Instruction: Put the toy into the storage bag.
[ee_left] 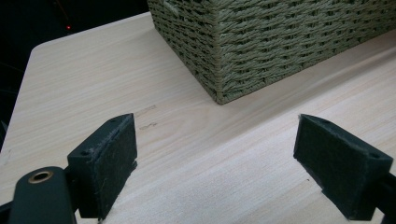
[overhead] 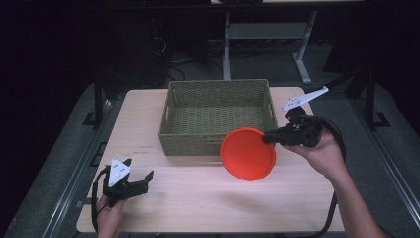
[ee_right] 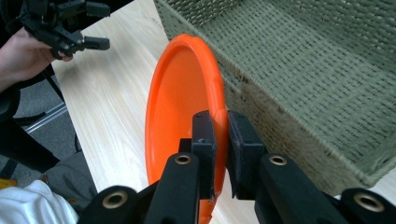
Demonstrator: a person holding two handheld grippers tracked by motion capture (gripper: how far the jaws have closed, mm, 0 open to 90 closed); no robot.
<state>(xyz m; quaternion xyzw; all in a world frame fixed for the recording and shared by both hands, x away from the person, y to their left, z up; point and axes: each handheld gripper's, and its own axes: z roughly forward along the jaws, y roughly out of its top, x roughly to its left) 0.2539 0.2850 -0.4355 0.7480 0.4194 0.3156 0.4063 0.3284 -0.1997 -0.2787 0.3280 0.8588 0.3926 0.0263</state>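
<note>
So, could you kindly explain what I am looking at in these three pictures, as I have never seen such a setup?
A person works at a wooden table with a hand-held two-jaw tool in each hand. The high view looks down from above; the other two pictures come from cameras riding on the tools. On the table stands a woven basket. The right gripper has its jaws shut on the rim of an orange plate, held tilted in front of the basket. The left gripper rests low near the table's edge, jaws open, holding nothing.

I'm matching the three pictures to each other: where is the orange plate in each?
High view: orange plate right of centre, before the basket.
Left gripper view: not in it.
Right gripper view: plate centre, clamped on edge.
Shared landmark: the woven basket.
</note>
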